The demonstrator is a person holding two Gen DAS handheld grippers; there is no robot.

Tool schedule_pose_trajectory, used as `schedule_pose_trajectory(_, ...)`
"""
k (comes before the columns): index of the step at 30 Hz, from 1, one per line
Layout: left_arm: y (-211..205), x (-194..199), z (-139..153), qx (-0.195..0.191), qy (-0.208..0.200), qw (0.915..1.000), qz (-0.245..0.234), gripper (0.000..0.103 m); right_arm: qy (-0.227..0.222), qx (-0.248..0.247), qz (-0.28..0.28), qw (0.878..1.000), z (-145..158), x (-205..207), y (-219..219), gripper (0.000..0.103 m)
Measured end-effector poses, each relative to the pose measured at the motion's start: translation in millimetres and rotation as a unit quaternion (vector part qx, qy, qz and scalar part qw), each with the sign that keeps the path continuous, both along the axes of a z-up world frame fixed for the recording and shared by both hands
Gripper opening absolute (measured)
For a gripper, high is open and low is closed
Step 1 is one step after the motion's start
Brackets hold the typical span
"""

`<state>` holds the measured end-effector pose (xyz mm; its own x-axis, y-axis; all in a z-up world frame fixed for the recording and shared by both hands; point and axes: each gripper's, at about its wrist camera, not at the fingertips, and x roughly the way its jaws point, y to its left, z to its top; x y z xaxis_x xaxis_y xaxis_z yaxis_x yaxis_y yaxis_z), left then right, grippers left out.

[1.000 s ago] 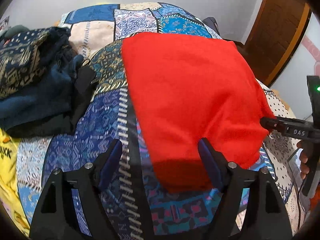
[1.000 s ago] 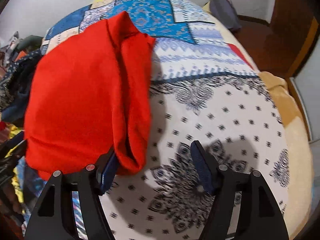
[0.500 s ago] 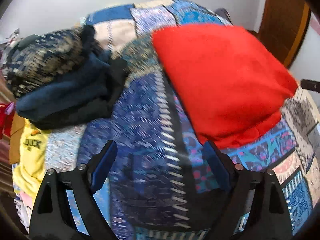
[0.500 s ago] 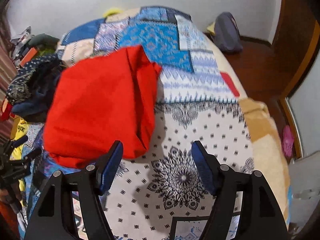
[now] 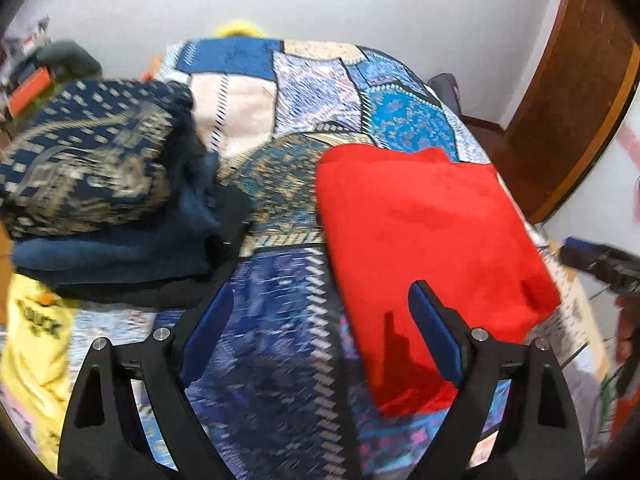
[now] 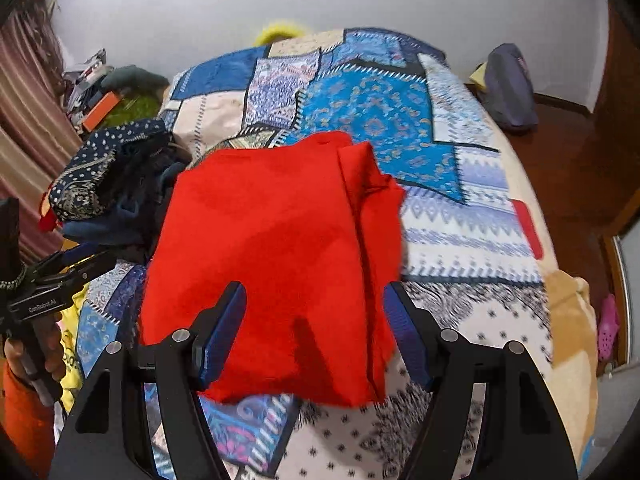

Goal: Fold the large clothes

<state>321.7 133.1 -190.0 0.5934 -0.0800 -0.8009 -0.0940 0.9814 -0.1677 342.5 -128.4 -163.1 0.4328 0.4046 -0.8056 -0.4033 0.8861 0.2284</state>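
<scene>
Patchwork bedspread under folded red garment, left claw wide, right claw wide, both empty

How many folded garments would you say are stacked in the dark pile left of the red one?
3 visible: patterned navy piece on top, plain blue one beneath, black one at the bottom; more may be hidden.

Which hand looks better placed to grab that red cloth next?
Probably the right gripper: open, with the red cloth between its fingers. The left gripper, also open, points mostly at the patchwork bedspread.
</scene>
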Motion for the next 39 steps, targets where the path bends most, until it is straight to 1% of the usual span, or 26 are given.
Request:
schedule_pose_trajectory(2, -3.0, 10.7, -8.2, -0.023, 0.013, 0.9996, -0.008, 0.089, 0.011, 0.002, 0.007, 1.0, -8.6, 10.4, 4.3, 0.067)
schedule_pose_trajectory(4, -5.2, 23.5, -19.6, -0.047, 0.029, 0.9983, -0.017, 0.089, 0.032, 0.008, 0.006, 0.999, -20.7, 25.3, 6.2, 0.067)
schedule_pose_trajectory(7, -8.8, 34.4, -33.7, -0.081, 0.047, 0.9952, -0.029, 0.089, 0.046, 0.021, -0.013, 0.999, -31.7, 40.6, -2.0, 0.067)
schedule_pose_trajectory(8, -9.7, 40.2, -39.7, -0.097, 0.055, 0.9931, -0.036, 0.089, 0.05, 0.027, -0.018, 0.998, -35.0, 45.7, -5.3, 0.067)
schedule_pose_trajectory(12, -8.0, 53.1, -52.6, -0.14, 0.067, 0.9866, -0.052, 0.089, 0.103, 0.066, -0.017, 0.992, -54.4, 68.3, -21.3, 0.067)
schedule_pose_trajectory(13, -6.5, 56.7, -57.2, -0.157, 0.07, 0.9836, -0.055, 0.089, 0.116, 0.075, -0.011, 0.99, -60.0, 72.8, -24.4, 0.068)
schedule_pose_trajectory(14, -5.3, 59.1, -60.6, -0.17, 0.072, 0.9812, -0.056, 0.089, 0.127, 0.086, -0.001, 0.988, -65.3, 76.2, -27.0, 0.072)
schedule_pose_trajectory(16, -1.7, 66.9, -71.2, -0.206, 0.08, 0.9736, -0.057, 0.09, 0.134, 0.099, 0.012, 0.986, -71.5, 78.7, -28.9, 0.076)
schedule_pose_trajectory(18, 1.1, 73.6, -79.8, -0.237, 0.08, 0.9664, -0.061, 0.093, 0.139, 0.116, 0.024, 0.983, -77.8, 80.4, -29.5, 0.076)
schedule_pose_trajectory(21, 2.5, 79.0, -81.7, -0.251, 0.069, 0.9636, -0.063, 0.095, 0.165, 0.15, 0.032, 0.974, -89.6, 85.8, -29.7, 0.076)
schedule_pose_trajectory(24, -3.7, 84.6, -80.4, -0.242, 0.064, 0.9653, -0.073, 0.098, 0.174, 0.182, 0.036, 0.967, -94.6, 92.6, -28.3, 0.077)
schedule_pose_trajectory(27, -7.1, 87.9, -76.7, -0.24, 0.059, 0.9654, -0.083, 0.098, 0.181, 0.195, 0.041, 0.963, -94.0, 96.5, -22.9, 0.078)
schedule_pose_trajectory(29, -7.3, 87.9, -75.9, -0.247, 0.056, 0.9642, -0.08, 0.098, 0.181, 0.194, 0.043, 0.963, -92.3, 97.9, -18.6, 0.076)
schedule_pose_trajectory(30, -6.3, 87.4, -76.2, -0.251, 0.053, 0.9635, -0.078, 0.094, 0.18, 0.195, 0.045, 0.963, -91.0, 96.6, -16.4, 0.072)
schedule_pose_trajectory(31, -4.4, 86.8, -76.8, -0.254, 0.05, 0.9629, -0.074, 0.09, 0.18, 0.197, 0.045, 0.963, -90.0, 96.6, -16.0, 0.066)
schedule_pose_trajectory(32, -2.0, 85.9, -77.3, -0.261, 0.049, 0.9615, -0.072, 0.082, 0.182, 0.203, 0.045, 0.961, -88.4, 94.0, -15.5, 0.06)
schedule_pose_trajectory(33, 0.5, 84.8, -77.7, -0.27, 0.048, 0.9591, -0.071, 0.075, 0.183, 0.205, 0.043, 0.961, -88.1, 94.8, -16.4, 0.057)
schedule_pose_trajectory(34, 6.0, 84.1, -78.1, -0.287, 0.048, 0.9545, -0.068, 0.071, 0.184, 0.205, 0.039, 0.96, -85.8, 92.9, -17.3, 0.051)
schedule_pose_trajectory(35, 10.1, 84.2, -78.7, -0.3, 0.048, 0.9504, -0.066, 0.062, 0.184, 0.207, 0.038, 0.96, -83.7, 91.5, -19.0, 0.045)
schedule_pose_trajectory(36, 14.6, 81.8, -78.6, -0.315, 0.048, 0.9458, -0.063, 0.057, 0.181, 0.205, 0.035, 0.961, -79.7, 88.9, -20.5, 0.042)
schedule_pose_trajectory(38, 25.4, 77.5, -77.1, -0.347, 0.048, 0.9352, -0.052, 0.041, 0.17, 0.204, 0.035, 0.963, -70.1, 82.5, -22.1, 0.03)
schedule_pose_trajectory(39, 27.4, 75.3, -74.4, -0.351, 0.048, 0.9337, -0.051, 0.035, 0.165, 0.205, 0.037, 0.964, -63.5, 78.1, -21.8, 0.029)
